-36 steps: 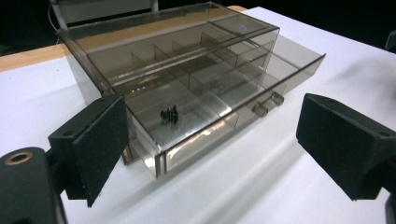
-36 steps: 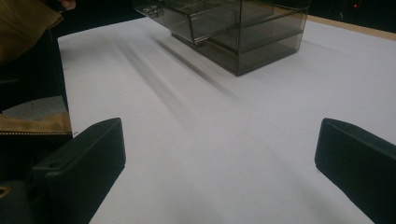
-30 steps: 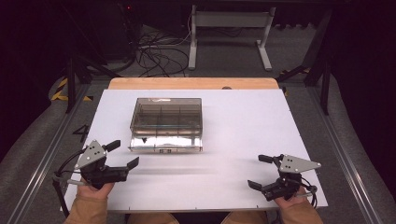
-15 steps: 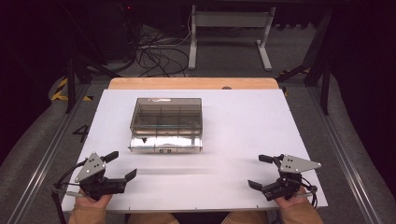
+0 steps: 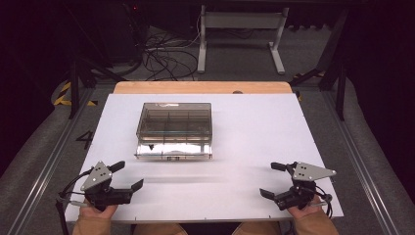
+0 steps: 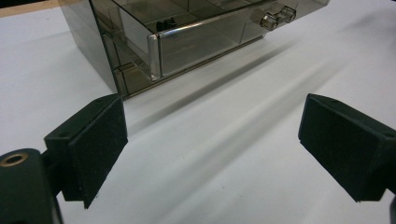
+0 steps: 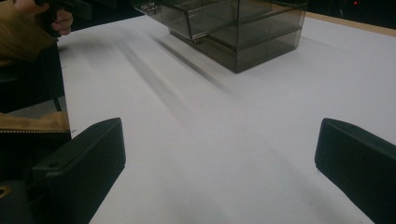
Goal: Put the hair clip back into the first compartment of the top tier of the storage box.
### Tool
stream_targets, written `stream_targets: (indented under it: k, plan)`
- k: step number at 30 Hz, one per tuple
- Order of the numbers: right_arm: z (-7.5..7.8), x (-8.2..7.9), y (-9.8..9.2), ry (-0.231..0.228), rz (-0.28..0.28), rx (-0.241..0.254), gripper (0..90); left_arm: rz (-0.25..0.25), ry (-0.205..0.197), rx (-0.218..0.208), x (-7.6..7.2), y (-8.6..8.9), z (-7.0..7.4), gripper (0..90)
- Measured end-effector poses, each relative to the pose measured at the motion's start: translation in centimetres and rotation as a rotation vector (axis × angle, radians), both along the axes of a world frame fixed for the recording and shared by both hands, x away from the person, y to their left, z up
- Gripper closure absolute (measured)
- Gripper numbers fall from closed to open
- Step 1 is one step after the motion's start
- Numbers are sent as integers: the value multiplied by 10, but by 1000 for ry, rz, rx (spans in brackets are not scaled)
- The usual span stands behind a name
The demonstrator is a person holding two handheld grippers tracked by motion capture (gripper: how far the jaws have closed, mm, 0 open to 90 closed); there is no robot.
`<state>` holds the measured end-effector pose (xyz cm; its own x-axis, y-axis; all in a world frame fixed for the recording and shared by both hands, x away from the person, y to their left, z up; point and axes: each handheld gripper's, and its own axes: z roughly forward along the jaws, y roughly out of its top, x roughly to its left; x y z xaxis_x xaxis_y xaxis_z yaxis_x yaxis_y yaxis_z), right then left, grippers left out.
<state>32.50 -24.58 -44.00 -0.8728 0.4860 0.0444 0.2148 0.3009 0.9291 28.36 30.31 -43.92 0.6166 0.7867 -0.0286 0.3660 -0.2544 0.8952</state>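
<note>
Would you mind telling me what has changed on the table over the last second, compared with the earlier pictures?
The left gripper drew back toward the person and the table's near edge, away from the smoky transparent plastic drawer box. Its jaws were open throughout and held nothing. The right gripper kept its place near the front right corner, open and empty. The box, its drawer slightly pulled out, did not move on the white table.
</note>
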Motion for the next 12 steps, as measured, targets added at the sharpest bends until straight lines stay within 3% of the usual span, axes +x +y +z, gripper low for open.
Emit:
stream_targets:
  k: [9, 12]
  plan:
    - [0, 0, 0, 1, 0, -2, 22, 10, -13, -3, -1, 0, 2, 87]
    - [0, 0, 0, 0, 1, -1, 22, 19, -3, -22, -2, 2, 4, 71]
